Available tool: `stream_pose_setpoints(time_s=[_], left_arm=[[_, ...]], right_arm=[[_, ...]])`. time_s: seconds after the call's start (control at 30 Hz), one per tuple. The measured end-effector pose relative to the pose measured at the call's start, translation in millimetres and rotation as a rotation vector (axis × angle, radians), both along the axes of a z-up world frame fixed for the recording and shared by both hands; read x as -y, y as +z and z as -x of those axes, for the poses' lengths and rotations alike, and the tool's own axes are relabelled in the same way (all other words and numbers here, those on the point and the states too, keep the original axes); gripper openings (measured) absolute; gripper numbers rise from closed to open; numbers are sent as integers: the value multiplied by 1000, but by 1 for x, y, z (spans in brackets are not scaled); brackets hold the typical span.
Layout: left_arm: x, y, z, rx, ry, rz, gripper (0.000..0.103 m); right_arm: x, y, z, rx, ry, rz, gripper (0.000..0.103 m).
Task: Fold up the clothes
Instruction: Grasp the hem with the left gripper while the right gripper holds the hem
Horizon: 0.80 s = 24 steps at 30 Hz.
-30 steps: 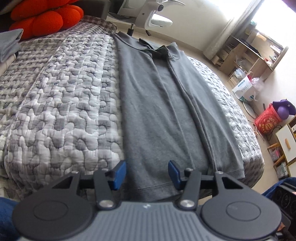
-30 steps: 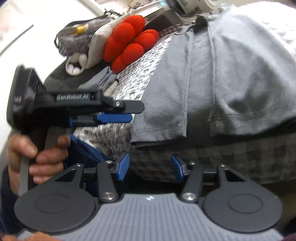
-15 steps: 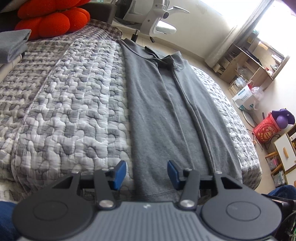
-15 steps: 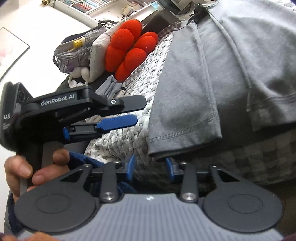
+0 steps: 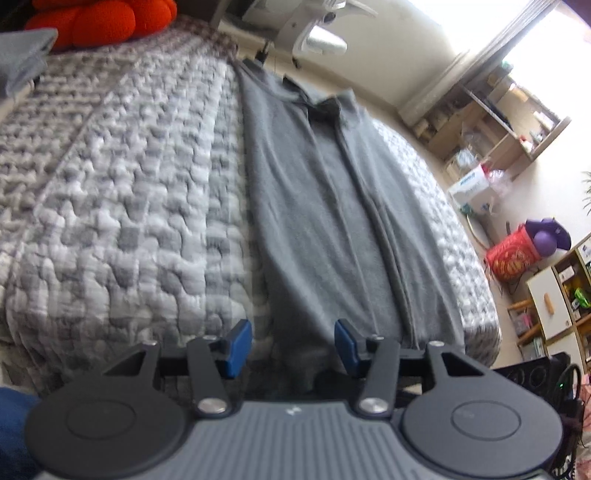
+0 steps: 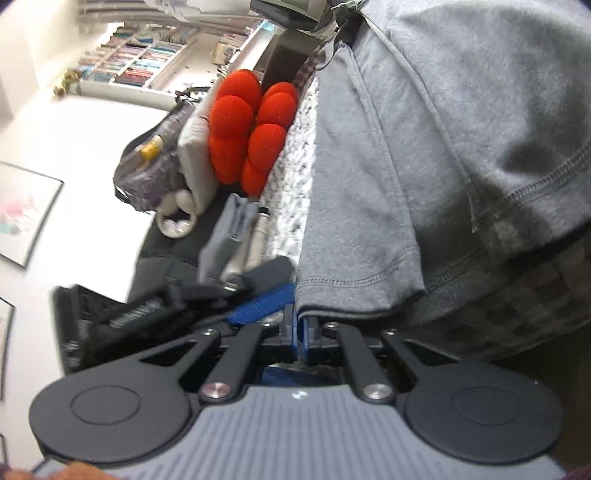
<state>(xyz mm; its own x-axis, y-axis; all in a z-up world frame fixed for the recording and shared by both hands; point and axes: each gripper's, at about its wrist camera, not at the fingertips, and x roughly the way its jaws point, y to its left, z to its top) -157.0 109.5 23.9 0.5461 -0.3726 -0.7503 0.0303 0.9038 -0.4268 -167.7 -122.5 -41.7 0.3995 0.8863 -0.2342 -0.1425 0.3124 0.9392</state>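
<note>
A grey polo shirt (image 5: 325,206) lies lengthwise on the quilted bed (image 5: 129,206), both sides folded in, collar at the far end. My left gripper (image 5: 291,345) stands open just over the shirt's near hem, with the left folded edge in line between its blue pads; nothing is pinched. In the right wrist view the shirt (image 6: 424,166) hangs slightly over the bed's edge. My right gripper (image 6: 298,332) is shut on the hem's corner, its blue pads pressed together on the cloth. The left gripper (image 6: 280,286) shows just left of that corner.
An orange-red cushion (image 5: 99,14) and a folded grey garment (image 5: 22,59) sit at the bed's far left. A white office chair (image 5: 317,29) stands beyond the bed. Shelves, a box and a red bag (image 5: 513,254) fill the floor on the right.
My right gripper rolled, moved in to the shirt's hem corner and closed on it. The left gripper stayed open and tipped slightly over the hem.
</note>
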Motion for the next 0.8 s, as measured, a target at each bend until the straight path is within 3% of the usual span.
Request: stream_pose_setpoints(time_s=[0.13,0.27,0.33,0.47,0.5,0.67,0.77,0.8], left_arm=[[-3,-6,-4,-23,3,74,50],[6,-16,-7,-50,-27,91,49],[14,-19,-8,-47,-56,83,43],[24,-22,-9,-42,-73,50,18],[25,-22,-8,-44,-69,31,9],[30,-23,-8,-43,-74,-15,7],[25,-26,-7,-59,-81,-2,8],[24,-27,-7,-66,-84,5,9]], right_arm=[[7,1,5,18,-3,-21,5],[10,4,7,69,0,-21,6],[8,6,8,98,10,0,6],[-1,9,10,145,33,46,6],[-4,11,11,159,42,64,6],[-8,28,21,259,128,280,13],[22,40,31,283,84,390,15],[36,43,34,277,46,422,24]])
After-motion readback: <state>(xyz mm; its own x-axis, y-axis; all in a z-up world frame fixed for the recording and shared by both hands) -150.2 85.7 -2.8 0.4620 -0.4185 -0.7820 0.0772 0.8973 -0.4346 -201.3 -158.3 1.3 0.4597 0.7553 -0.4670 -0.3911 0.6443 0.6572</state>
